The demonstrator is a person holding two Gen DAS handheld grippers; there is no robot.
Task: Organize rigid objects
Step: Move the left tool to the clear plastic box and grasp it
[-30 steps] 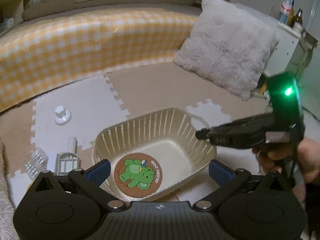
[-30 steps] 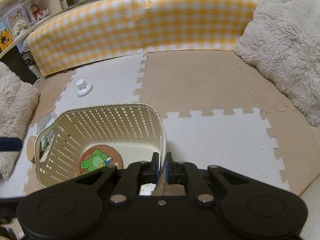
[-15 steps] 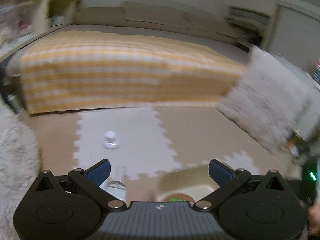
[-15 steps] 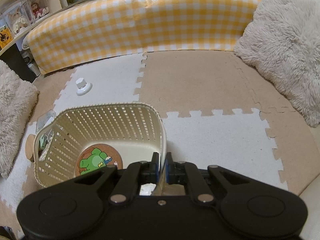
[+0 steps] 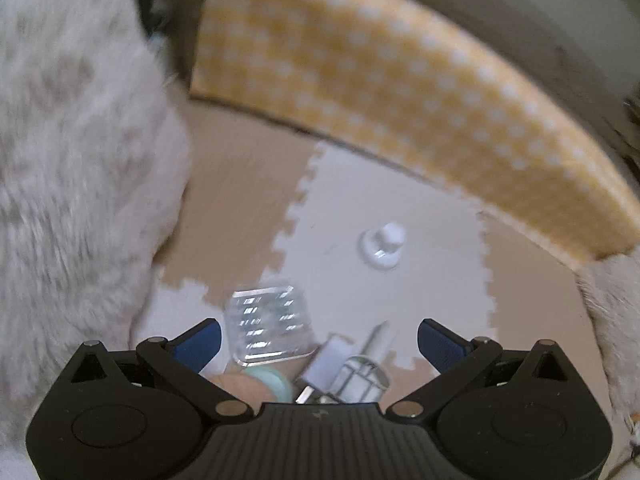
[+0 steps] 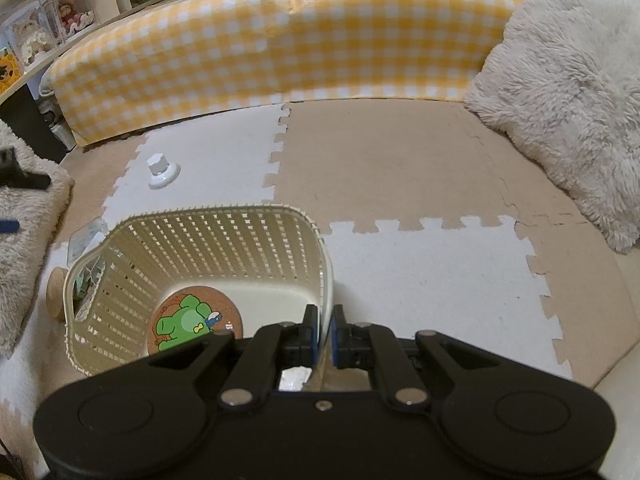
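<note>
My right gripper (image 6: pixel 326 332) is shut on the near right rim of a cream slatted basket (image 6: pixel 208 240). A round cork coaster with a green frog (image 6: pixel 198 322) lies inside it. My left gripper (image 5: pixel 320 340) is open and empty. It hangs over a cluster of small items on the mat: a clear ribbed plastic box (image 5: pixel 268 324), a white slatted piece (image 5: pixel 360 372), a pale teal ring (image 5: pixel 276 384) and a round wooden piece (image 5: pixel 236 388). A white knob (image 5: pixel 384 246) (image 6: pixel 162 170) stands farther off on a white tile.
A yellow checked bolster (image 6: pixel 280 40) curves along the back of the foam puzzle mat (image 6: pixel 420 272). One fluffy cushion (image 5: pixel 72 160) lies close on the left and another (image 6: pixel 568 100) on the right. Shelves with dolls (image 6: pixel 48 28) stand at the far left.
My left gripper swung left, away from the basket, rolled, and now hangs over the small items beside the left cushion. The right gripper and the basket have not moved.
</note>
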